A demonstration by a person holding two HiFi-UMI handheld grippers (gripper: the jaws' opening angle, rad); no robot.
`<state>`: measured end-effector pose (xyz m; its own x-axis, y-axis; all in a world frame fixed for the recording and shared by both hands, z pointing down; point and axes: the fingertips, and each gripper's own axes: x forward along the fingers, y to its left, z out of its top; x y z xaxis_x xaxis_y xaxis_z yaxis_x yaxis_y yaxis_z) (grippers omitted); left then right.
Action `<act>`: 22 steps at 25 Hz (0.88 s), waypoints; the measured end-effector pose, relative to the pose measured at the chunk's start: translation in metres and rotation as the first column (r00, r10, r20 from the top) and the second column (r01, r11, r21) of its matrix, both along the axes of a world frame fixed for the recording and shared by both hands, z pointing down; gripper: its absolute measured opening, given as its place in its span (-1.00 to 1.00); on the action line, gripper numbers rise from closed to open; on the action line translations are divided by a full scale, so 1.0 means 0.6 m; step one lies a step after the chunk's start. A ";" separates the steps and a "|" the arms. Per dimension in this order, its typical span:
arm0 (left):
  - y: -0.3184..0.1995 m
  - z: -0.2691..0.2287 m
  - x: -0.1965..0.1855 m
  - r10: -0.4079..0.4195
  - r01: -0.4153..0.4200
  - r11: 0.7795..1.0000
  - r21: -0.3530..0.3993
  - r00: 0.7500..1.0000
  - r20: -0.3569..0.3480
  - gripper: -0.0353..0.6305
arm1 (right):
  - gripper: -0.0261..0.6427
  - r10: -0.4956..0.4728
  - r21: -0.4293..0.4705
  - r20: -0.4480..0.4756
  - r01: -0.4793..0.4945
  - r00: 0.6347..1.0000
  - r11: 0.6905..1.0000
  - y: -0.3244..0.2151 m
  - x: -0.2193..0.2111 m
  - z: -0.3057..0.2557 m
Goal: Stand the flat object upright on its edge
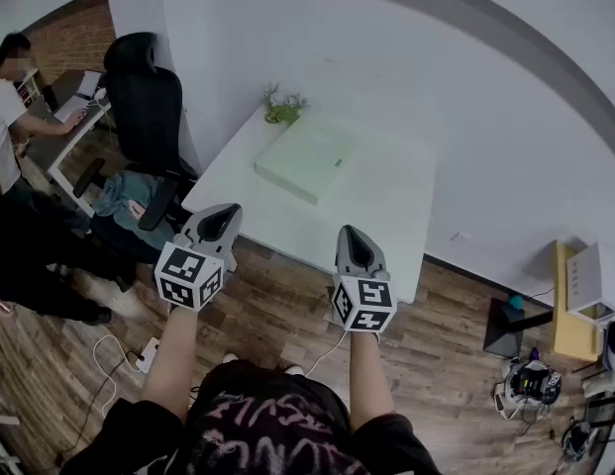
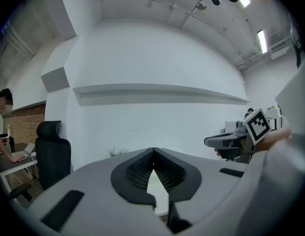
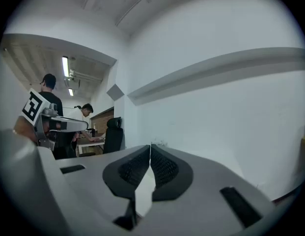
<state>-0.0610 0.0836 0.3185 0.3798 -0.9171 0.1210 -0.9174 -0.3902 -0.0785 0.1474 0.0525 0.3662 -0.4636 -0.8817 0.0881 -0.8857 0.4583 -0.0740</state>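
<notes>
The left gripper (image 2: 153, 150) has its two dark ribbed jaws pressed together at the tips, with nothing between them. The right gripper (image 3: 150, 146) is the same: jaws closed tip to tip and empty. In the head view a person holds both at arm's length. The left gripper (image 1: 225, 209) hangs over the near left corner of a white rectangular table (image 1: 386, 216). The right gripper (image 1: 350, 230) is at the table's near edge, towards its middle.

The pale green, flat square object (image 1: 309, 156), possibly a thin box or board, lies flat on the table towards the far left corner. It is well apart from both grippers. A small green plant (image 1: 282, 109) sits at the far left corner, just beyond the object.

Left of the table stands a black office chair (image 1: 144, 107) on a wood-plank floor (image 1: 287, 315). Further left, a person (image 1: 5, 107) leans over a desk.
</notes>
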 end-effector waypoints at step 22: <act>-0.012 0.004 -0.047 0.033 -0.033 0.999 0.000 0.999 -0.030 -0.85 | -0.85 0.011 0.012 -0.031 -0.011 0.999 1.000 0.000 -0.057 -0.002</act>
<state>-0.0892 0.0763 0.3207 0.4131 -0.9041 0.1094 -0.9060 -0.4201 -0.0510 0.1135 0.0525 0.3649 -0.4508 -0.8879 0.0915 -0.8926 0.4490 -0.0410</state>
